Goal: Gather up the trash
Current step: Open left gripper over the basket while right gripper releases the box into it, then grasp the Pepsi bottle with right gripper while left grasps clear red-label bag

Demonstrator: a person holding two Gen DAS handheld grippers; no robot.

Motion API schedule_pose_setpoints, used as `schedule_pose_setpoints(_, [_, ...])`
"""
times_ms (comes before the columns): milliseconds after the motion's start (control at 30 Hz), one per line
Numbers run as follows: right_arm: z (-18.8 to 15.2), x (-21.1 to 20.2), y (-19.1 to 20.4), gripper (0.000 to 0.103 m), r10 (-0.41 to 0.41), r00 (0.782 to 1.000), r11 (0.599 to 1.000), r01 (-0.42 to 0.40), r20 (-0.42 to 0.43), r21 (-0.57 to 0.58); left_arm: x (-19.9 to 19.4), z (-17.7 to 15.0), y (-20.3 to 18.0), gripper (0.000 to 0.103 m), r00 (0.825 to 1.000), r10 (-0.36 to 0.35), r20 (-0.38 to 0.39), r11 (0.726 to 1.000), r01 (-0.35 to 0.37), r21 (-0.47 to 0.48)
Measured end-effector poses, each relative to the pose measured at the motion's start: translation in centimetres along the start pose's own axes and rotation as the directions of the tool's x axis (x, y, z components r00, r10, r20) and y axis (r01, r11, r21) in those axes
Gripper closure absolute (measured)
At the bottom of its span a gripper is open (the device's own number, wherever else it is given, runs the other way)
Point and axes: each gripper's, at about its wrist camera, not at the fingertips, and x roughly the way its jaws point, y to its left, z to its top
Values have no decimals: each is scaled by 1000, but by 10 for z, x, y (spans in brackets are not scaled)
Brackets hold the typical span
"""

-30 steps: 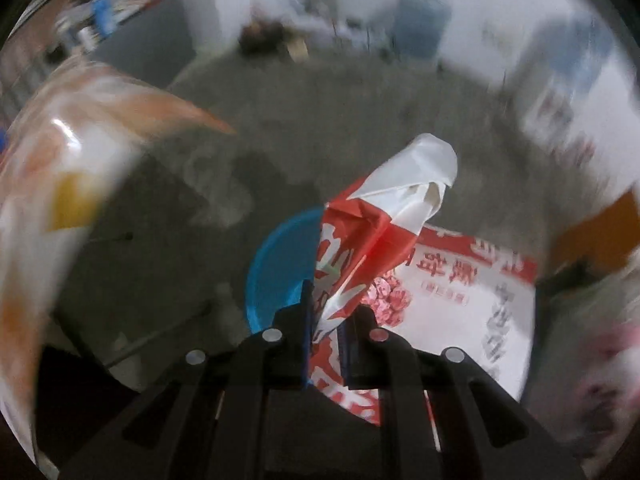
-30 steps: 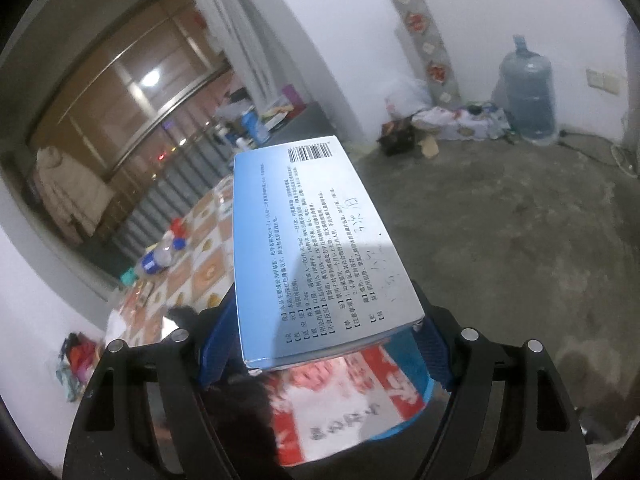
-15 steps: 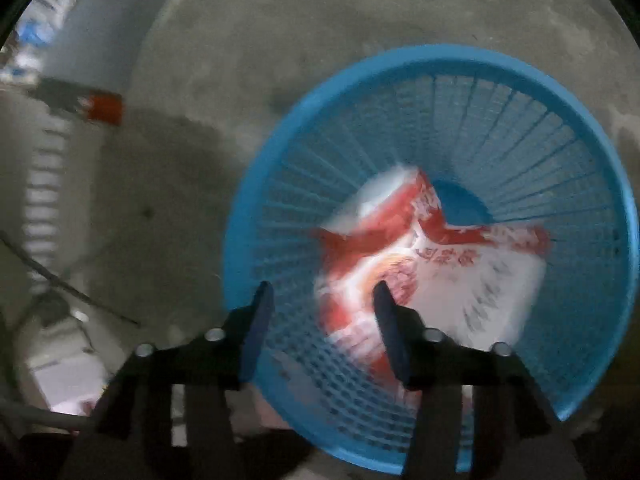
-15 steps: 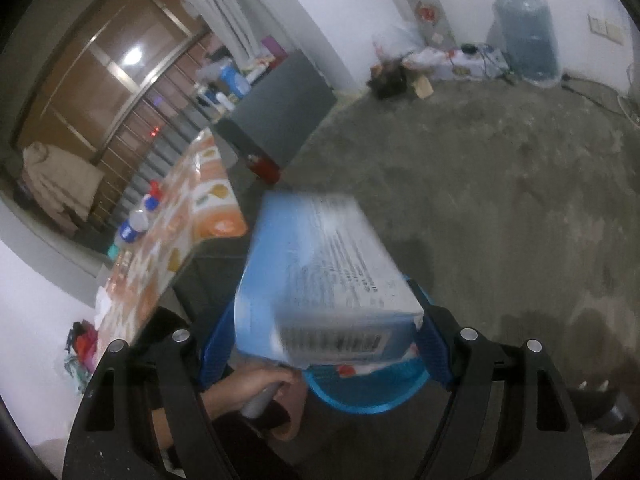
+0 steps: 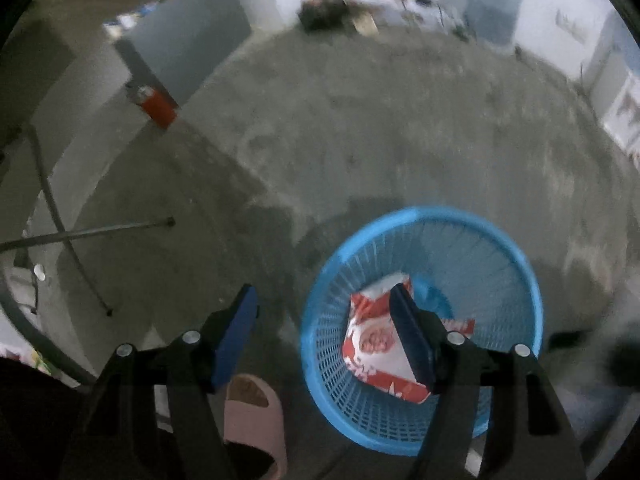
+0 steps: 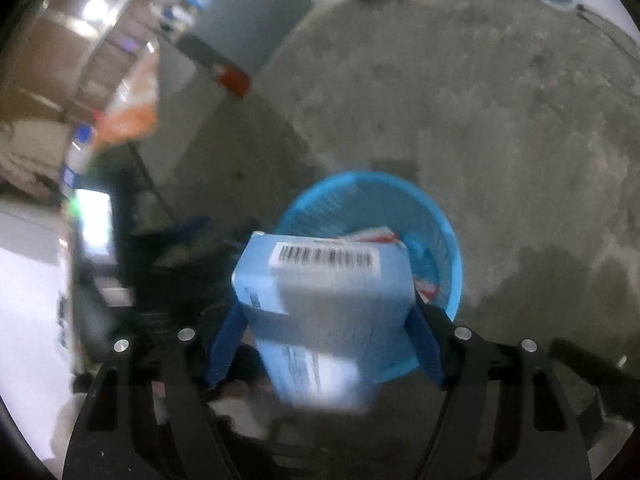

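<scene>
Barcode label on the end face of the blue box [image 6: 326, 304]: white sticker, black bars, digits too blurred to read. Fine print runs down the box's long face, also unreadable. Red-and-white wrapper [image 5: 378, 344] has red printing and a round picture; characters not legible in either view.

Right hand-held gripper [image 6: 323, 346]: blue pads clamped on both sides of the blue box, jaws spread wide to the box's width. Box is tilted, barcode end pointing away from the camera, hanging over the near rim of the blue basket [image 6: 448, 240].

Left hand-held gripper [image 5: 325, 334]: jaws wide apart, nothing between the pads, touching nothing. Its right finger overlaps the wrapper in view only.

Wrapper lies at the bottom of the blue basket [image 5: 320, 320], crumpled. Basket stands on the concrete floor [image 5: 380, 140]. Pink slipper [image 5: 256, 412] on the floor just beside the basket's left side. Red object [image 5: 158, 106] stands on the floor well apart, by a grey cabinet [image 5: 192, 40].
</scene>
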Motion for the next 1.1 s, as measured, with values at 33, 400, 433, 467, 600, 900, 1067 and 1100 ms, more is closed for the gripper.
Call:
schedule_pose_setpoints(33, [1, 10, 1, 35, -5, 1000, 1000, 5, -27, -5, -3, 1, 5, 36, 1000, -5, 16, 1000, 6, -14])
schedule_pose_setpoints(400, [12, 128, -19, 29, -212, 935, 972, 231, -286, 35, -7, -2, 13, 36, 999, -11, 42, 998, 14, -68])
schedule_pose_setpoints(433, [12, 129, -18, 22, -210, 932, 972, 232, -296, 40, -7, -2, 13, 36, 999, -13, 42, 998, 15, -68])
schedule_pose_setpoints(467, [13, 127, -17, 19, -213, 931, 972, 233, -296, 35, -7, -3, 14, 36, 999, -15, 41, 998, 18, -68])
schedule_pose_setpoints(600, [11, 118, -4, 16, -256, 925, 965, 260, -280, -24, -5, -2, 14, 36, 999, -11, 47, 997, 14, -71])
schedule_pose_setpoints(900, [26, 73, 0, 16, -178, 969, 980, 190, -172, 58, -25, -4, 6, 38, 989, -84, 119, 996, 88, -28])
schedule_pose_setpoints(1067, [40, 2, 8, 17, -191, 981, 981, 189, 44, 45, -83, -11, 11, 37, 939, -196, 282, 979, 204, 0])
schedule_pose_setpoints(1100, [41, -10, 9, 17, -198, 977, 980, 195, 75, 38, -94, -14, 15, 37, 927, -214, 308, 974, 225, -2])
